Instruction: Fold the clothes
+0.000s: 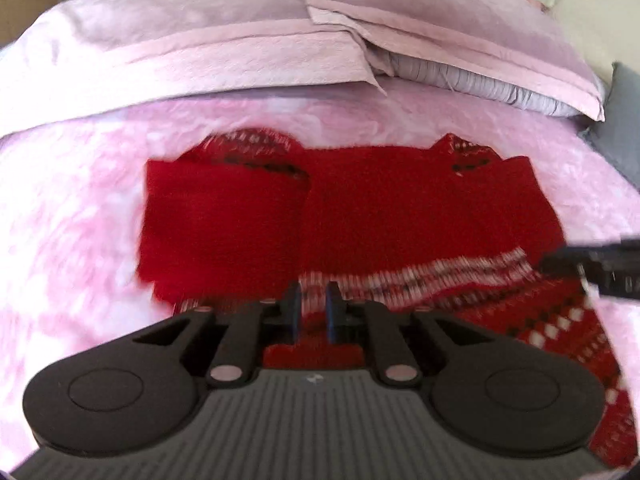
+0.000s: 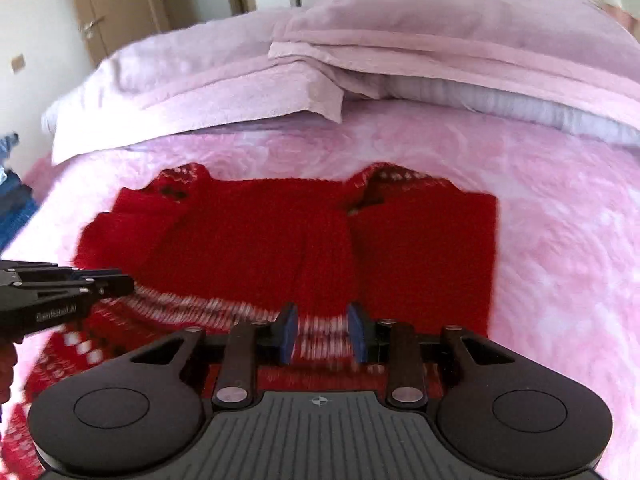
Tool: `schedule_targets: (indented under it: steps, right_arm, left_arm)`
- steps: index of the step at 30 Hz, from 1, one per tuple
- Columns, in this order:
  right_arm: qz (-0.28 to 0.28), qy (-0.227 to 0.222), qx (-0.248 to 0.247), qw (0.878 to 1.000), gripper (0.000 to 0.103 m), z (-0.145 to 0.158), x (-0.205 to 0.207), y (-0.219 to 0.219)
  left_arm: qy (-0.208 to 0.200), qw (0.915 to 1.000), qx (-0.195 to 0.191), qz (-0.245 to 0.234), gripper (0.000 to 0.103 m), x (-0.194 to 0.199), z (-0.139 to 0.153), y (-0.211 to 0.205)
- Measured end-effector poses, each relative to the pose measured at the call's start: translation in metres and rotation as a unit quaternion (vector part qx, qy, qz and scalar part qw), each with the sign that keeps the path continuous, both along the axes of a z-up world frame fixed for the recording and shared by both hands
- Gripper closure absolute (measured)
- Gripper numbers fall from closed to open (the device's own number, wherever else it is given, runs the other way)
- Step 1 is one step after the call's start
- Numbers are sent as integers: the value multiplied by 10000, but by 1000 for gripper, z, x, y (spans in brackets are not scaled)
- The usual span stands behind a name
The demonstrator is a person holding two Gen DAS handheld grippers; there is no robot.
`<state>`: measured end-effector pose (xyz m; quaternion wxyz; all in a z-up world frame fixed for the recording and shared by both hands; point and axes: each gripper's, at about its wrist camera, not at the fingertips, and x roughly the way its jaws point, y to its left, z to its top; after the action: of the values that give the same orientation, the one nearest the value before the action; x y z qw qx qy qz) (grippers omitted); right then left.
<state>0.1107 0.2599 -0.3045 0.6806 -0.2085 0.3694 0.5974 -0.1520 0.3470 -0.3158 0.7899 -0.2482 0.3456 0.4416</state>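
Both tools are angled downward: left tool (image 1: 313,304) and right tool (image 2: 322,332) each clenched on the red sweater's (image 1: 360,208) patterned hem, over a pink bed (image 2: 560,240).

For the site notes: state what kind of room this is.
Most likely a bedroom in a home. A bed with a pink patterned bedspread fills the view, two pale lilac pillows lie at its head, and a light wooden door stands behind. A red knitted sweater lies spread on the bed.

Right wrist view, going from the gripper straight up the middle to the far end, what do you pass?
right gripper → striped hem → red sweater → pink bedspread → pillows
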Motion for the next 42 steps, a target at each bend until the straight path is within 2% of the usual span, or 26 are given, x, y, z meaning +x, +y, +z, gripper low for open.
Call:
schedule_targets:
  steps: [2,5,7,8,11,17,19,21,25,27,30,32,35,39,41,42]
  right_arm:
    - [-38,14,-203,9998,72,0,-6,-27]
    - [-175,-16,-601,9980,72,-11,-14,-72]
    - [-268,-170,-939,9951,72,-24,-24,-104]
    - [-308,-277,-943,9947,72,-27,-31,-122]
    - [-501,-500,-951,9929,72,-23,-49,-176]
    - [-787,-498,-1604,9826,72,-15,-82,-247]
    - [-888,-492,-1779,9788,72,-11,-90,-254]
    - [-1041,-498,-1844,9761,72,-1,-95,-254]
    - [-1149,-603,-1319,9827,72,15,-101,-236]
    - [-1149,-607,-1239,9838,72,10,-102,-224]
    - [-1183,-424,-1515,9804,72,-15,-104,-221]
    - [-1233,-480,-1310,9825,72,-18,-113,-239]
    - [-1128,-414,-1330,9838,72,-14,-124,-268]
    - [-831,-243,-1764,9805,72,-1,-127,-294]
    - [-863,-80,-2035,9752,72,10,-123,-303]
    - [-937,42,-1951,9763,72,21,-121,-311]
  left_arm:
    - [75,9998,-197,24,93,-16,-2,-24]
    - [409,9981,-466,-35,93,-38,-18,-61]
    - [423,9985,-355,-2,92,-55,-23,-90]
    - [429,9985,-332,9,92,-64,-23,-102]
    - [487,9981,-366,24,92,-90,-22,-132]
    - [631,9948,-797,107,93,-132,-12,-171]
    - [780,9929,-898,99,93,-136,-4,-179]
    - [709,9935,-877,139,93,-139,6,-182]
    - [603,9957,-683,158,93,-130,9,-184]
    - [742,9939,-794,189,93,-123,-4,-185]
    - [779,9927,-810,445,93,-125,-10,-202]
    - [777,9919,-791,623,93,-127,-12,-215]
    - [918,9887,-909,760,93,-126,-7,-232]
    - [1042,9789,-1396,1069,93,-118,15,-251]
    - [975,9773,-1472,1170,89,-110,39,-268]
    - [954,9775,-1454,1191,86,-106,53,-276]
